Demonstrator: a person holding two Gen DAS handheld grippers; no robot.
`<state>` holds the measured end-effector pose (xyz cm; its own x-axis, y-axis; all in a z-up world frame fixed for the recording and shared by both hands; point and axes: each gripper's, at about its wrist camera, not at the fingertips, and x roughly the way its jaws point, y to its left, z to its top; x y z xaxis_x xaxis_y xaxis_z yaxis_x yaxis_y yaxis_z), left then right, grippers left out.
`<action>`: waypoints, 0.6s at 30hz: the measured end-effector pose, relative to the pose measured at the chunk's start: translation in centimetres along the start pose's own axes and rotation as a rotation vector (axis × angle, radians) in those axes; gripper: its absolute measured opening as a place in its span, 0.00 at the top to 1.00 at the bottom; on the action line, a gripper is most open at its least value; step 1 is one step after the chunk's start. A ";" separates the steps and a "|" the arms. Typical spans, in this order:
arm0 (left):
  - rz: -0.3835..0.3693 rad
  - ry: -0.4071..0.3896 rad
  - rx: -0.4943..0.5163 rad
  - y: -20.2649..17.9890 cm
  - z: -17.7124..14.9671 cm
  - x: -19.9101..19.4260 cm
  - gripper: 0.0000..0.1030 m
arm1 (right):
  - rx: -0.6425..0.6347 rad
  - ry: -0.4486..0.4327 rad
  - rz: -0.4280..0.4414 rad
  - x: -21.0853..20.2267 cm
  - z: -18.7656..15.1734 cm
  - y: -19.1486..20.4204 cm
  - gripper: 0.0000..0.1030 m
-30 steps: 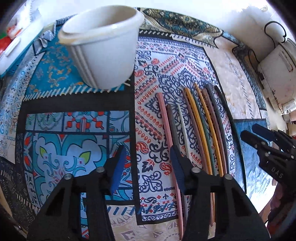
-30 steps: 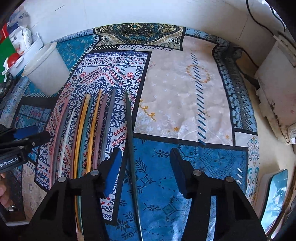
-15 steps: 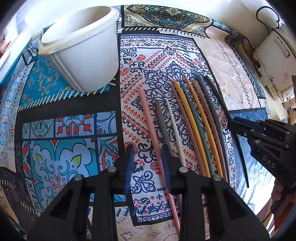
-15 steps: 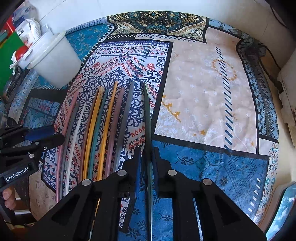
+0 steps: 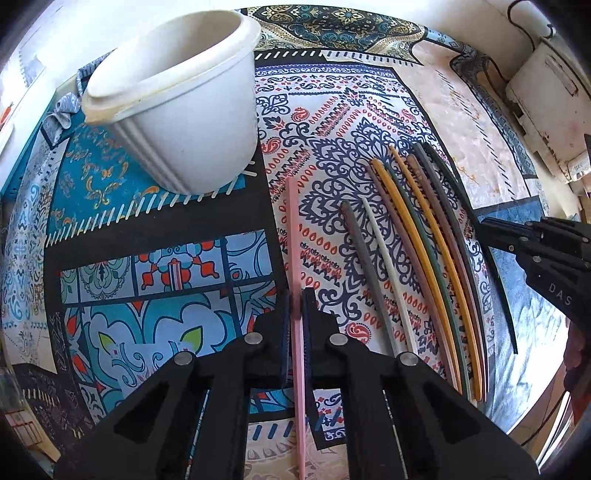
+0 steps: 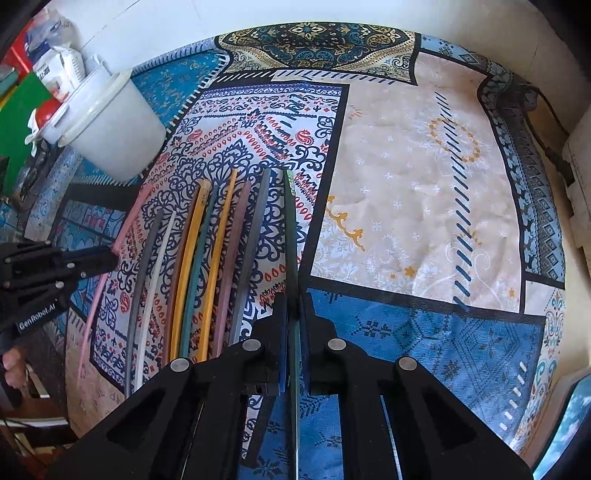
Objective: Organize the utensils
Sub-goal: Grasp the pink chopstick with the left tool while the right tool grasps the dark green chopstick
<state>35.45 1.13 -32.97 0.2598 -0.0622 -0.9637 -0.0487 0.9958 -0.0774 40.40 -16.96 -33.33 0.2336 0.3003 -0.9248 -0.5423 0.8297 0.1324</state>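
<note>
Left wrist view: left gripper (image 5: 296, 308) has just been closing, now clamped on the pink stick (image 5: 294, 236).
Right wrist view: right gripper (image 6: 293, 314) pinched tight on the dark green stick (image 6: 290, 229).
Between them: loose sticks (image 5: 417, 254) side by side on the cloth, grey, white, yellow, teal.
Surface: patchwork cloth (image 6: 406, 177), blue, cream and paisley panels.
Farther: white tub (image 5: 184, 110) upright on the cloth, up left of the sticks.
Room: white wall (image 6: 221, 18) behind; cable (image 6: 546, 122) at the right edge.

"DAS" on right claw (image 5: 487, 226), "GenRobot.AI" on left claw (image 6: 110, 258)
</note>
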 end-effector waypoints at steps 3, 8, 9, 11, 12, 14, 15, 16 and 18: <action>0.017 -0.003 0.036 -0.5 0.2 0.2 0.94 | -0.027 0.009 -0.022 0.2 0.1 0.5 0.94; 0.015 -0.008 0.059 -1.2 0.9 0.7 0.94 | -0.051 0.019 -0.031 0.6 0.8 1.1 0.93; 0.014 -0.007 0.063 -1.3 1.0 0.8 0.94 | -0.050 0.019 -0.029 0.8 1.0 1.1 0.93; 0.006 -0.005 0.067 -1.7 1.2 0.9 0.95 | -0.050 0.018 -0.021 0.8 1.1 1.0 0.93; -0.004 0.001 0.067 -1.6 1.2 0.9 0.95 | -0.054 0.017 -0.021 0.8 1.3 1.0 0.93; -0.032 0.017 0.051 -1.4 1.4 0.9 0.95 | -0.065 0.018 -0.028 0.9 1.4 1.1 0.93; -0.042 0.022 0.037 -1.2 1.4 0.9 0.95 | -0.075 0.018 -0.035 0.9 1.3 1.2 0.93; -0.050 0.023 0.025 -0.9 1.3 0.7 0.95 | -0.078 0.016 -0.044 0.9 1.3 1.3 0.93; -0.057 0.015 0.009 -0.6 1.2 0.5 0.95 | -0.075 0.017 -0.055 1.0 1.3 1.7 0.94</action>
<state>36.74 0.58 -33.07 0.2474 -0.1197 -0.9615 -0.0251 0.9912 -0.1299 40.77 -14.57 -33.60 0.2510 0.2471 -0.9359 -0.5884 0.8067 0.0551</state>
